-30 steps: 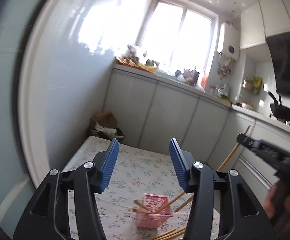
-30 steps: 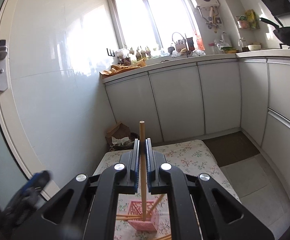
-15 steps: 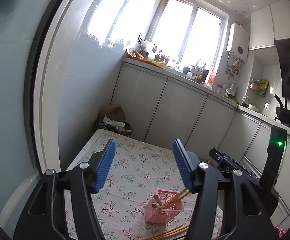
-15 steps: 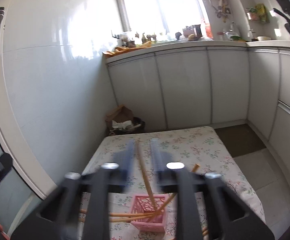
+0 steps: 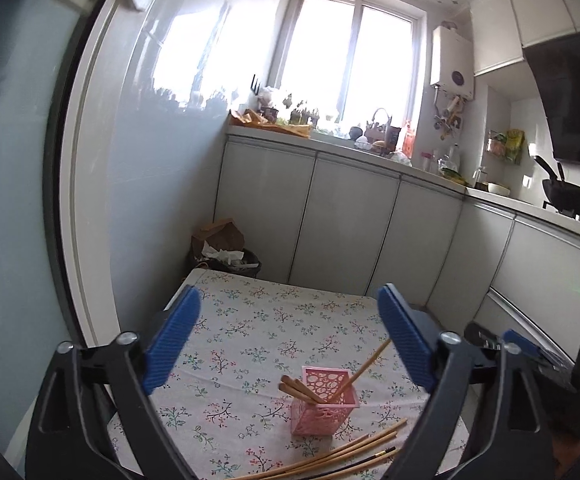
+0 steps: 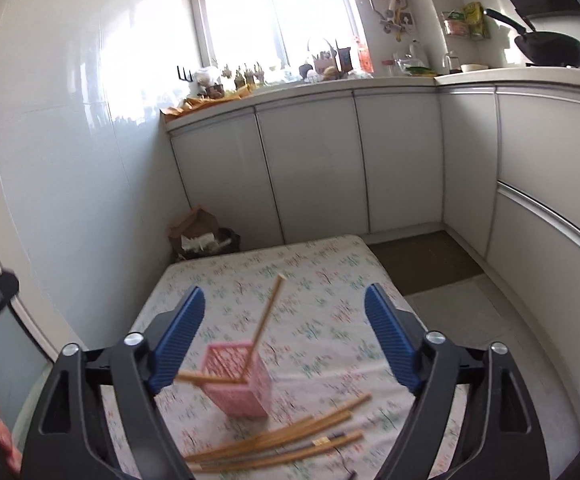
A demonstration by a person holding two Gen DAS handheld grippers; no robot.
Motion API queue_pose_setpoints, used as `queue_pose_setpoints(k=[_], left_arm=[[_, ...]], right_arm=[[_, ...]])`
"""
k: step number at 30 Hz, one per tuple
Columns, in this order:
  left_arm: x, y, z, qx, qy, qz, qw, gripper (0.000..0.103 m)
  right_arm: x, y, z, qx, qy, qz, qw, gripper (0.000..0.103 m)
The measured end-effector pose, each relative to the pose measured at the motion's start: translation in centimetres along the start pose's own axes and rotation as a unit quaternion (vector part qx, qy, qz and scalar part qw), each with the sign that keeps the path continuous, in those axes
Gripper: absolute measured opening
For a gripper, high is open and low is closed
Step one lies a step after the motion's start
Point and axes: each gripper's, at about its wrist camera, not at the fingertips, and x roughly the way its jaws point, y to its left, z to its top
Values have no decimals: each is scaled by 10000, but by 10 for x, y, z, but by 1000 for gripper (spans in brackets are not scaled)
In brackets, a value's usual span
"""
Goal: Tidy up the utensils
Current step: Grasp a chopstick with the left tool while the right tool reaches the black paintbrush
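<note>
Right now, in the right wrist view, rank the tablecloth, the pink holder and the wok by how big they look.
1. Tablecloth, far the largest.
2. Pink holder.
3. Wok.
The last two look close; the holder sits much nearer the camera, so their true order is unsure.

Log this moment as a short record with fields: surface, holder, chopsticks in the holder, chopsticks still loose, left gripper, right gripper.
surface: floral cloth over a low table
holder: pink lattice holder, upright on the cloth
in holder: several wooden chopsticks, leaning at different angles
loose: loose chopsticks lying flat on the cloth in front of the holder
left gripper: open, jaws have just been opening, nothing between the pads
right gripper: open, jaws have just been opening, no pad touches a chopstick
</note>
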Motion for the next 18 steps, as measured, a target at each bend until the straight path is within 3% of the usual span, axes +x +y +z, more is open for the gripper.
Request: queue_pose_setpoints(k=[7,13,16,18], left_arm=[[-15,-37,-12,527,118,-203,9983,96],[-3,-69,-48,963,901,-537,9898,96],[16,-87,-76,1243,1658,-861,9745,96],[32,-101,-97,1462,2274,-1145,9559,96]], right_arm=[[-38,-29,-41,-106,107,-209,9997,91],[-65,-66,-92,-98,515,-336,9981,95],[-73,-87,-122,-112,918,-473,9946,95],[-80,-98,-139,-84,1125,-501,9924,95]])
